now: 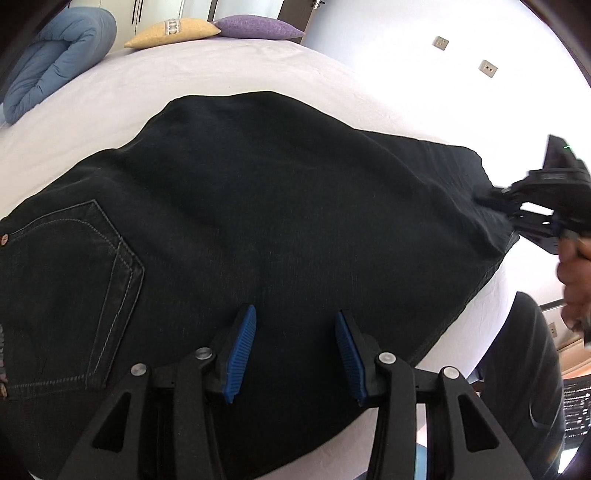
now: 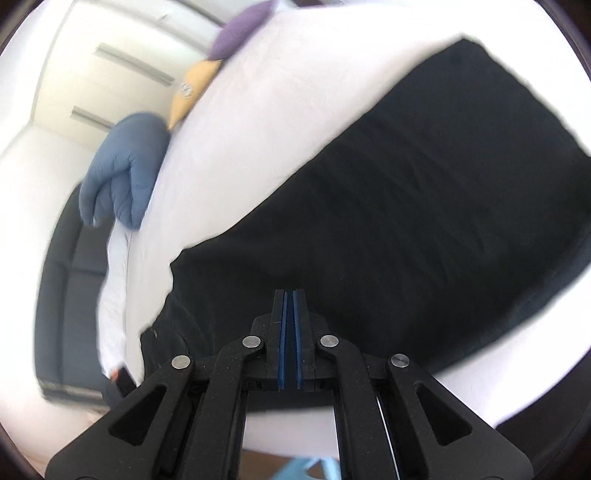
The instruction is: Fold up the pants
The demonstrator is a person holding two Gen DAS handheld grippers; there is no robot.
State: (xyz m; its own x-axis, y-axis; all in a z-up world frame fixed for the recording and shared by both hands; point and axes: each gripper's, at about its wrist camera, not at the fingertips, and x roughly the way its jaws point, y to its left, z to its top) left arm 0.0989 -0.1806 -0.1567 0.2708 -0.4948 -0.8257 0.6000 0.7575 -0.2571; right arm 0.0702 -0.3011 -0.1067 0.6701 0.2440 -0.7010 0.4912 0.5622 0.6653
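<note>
Black jeans (image 1: 258, 221) lie folded lengthwise on a white bed (image 1: 184, 74), with a back pocket (image 1: 70, 280) at the left. My left gripper (image 1: 295, 317) is open above the near edge of the jeans, empty. My right gripper (image 1: 495, 197) shows at the right of the left wrist view, at the leg end of the jeans. In the right wrist view its jaws (image 2: 290, 295) are nearly closed with a thin gap, over the black jeans (image 2: 406, 203). No cloth shows between the pads.
A rolled blue duvet (image 1: 55, 62), a yellow pillow (image 1: 173, 33) and a purple pillow (image 1: 258, 27) lie at the bed's far end. The person's dark-clad leg (image 1: 524, 369) stands at the right by the bed's edge. A dark sofa (image 2: 74, 295) stands beside the bed.
</note>
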